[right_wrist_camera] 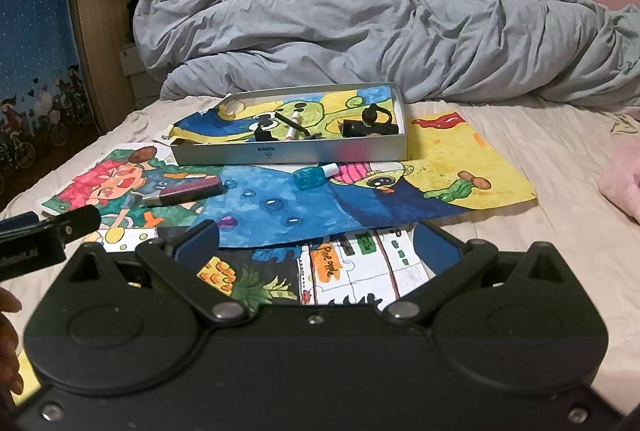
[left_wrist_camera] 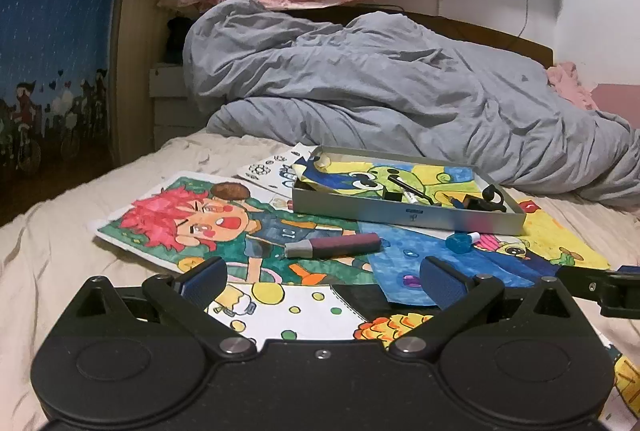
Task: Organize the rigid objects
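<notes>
A shallow grey box (left_wrist_camera: 404, 213) (right_wrist_camera: 288, 153) lies on coloured drawings on the bed; it holds several small black items and a white marker (right_wrist_camera: 293, 127). In front of it lie a maroon marker-like stick (left_wrist_camera: 334, 245) (right_wrist_camera: 185, 189) and a small teal bottle with a white cap (left_wrist_camera: 462, 242) (right_wrist_camera: 313, 176). My left gripper (left_wrist_camera: 322, 281) hovers open just short of the maroon stick, nothing between its fingers. My right gripper (right_wrist_camera: 316, 245) is open too, low over the drawings, short of the teal bottle. The left gripper's tip (right_wrist_camera: 44, 231) shows at the right wrist view's left edge.
Several painted paper sheets (left_wrist_camera: 224, 219) (right_wrist_camera: 460, 167) overlap across the beige bedsheet. A rumpled grey duvet (left_wrist_camera: 380, 83) (right_wrist_camera: 380, 15) is piled behind the box. A pink cloth (right_wrist_camera: 624, 179) lies at the right. A hand (right_wrist_camera: 8, 343) shows at the left edge.
</notes>
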### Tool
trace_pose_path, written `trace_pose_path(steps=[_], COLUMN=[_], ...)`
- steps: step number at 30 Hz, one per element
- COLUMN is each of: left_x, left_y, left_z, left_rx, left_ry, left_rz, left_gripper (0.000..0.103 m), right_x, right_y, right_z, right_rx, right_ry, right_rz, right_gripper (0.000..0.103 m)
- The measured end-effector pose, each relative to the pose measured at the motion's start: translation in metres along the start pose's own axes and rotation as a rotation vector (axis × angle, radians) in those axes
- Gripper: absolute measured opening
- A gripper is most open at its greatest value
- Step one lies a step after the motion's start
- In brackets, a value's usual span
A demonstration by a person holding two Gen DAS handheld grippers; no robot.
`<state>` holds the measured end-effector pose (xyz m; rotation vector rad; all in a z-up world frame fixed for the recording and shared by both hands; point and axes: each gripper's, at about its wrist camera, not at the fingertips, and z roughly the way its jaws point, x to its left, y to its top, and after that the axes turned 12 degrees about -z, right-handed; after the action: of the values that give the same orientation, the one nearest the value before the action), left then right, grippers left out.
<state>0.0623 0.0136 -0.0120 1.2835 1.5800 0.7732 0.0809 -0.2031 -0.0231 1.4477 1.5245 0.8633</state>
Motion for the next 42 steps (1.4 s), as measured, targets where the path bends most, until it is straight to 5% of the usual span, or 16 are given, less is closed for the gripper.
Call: trace_pose_path(steps=[24, 42], left_x=[-0.011, -0.027], left_y=[0.008, 0.017], left_z=[0.017, 0.065], left_rx=[0.014, 0.039], left_ry=[0.004, -0.002], left_rz=[-0.020, 0.038], left_gripper=[0.102, 0.102], right_x=[-0.003, -0.004], right_y=[0.013, 0.034], right_z=[0.018, 0.065], right_rx=[-0.011, -0.005], right_ry=[-0.067, -0.038], right_rz=[-0.036, -0.155], right_gripper=[0.102, 0.102])
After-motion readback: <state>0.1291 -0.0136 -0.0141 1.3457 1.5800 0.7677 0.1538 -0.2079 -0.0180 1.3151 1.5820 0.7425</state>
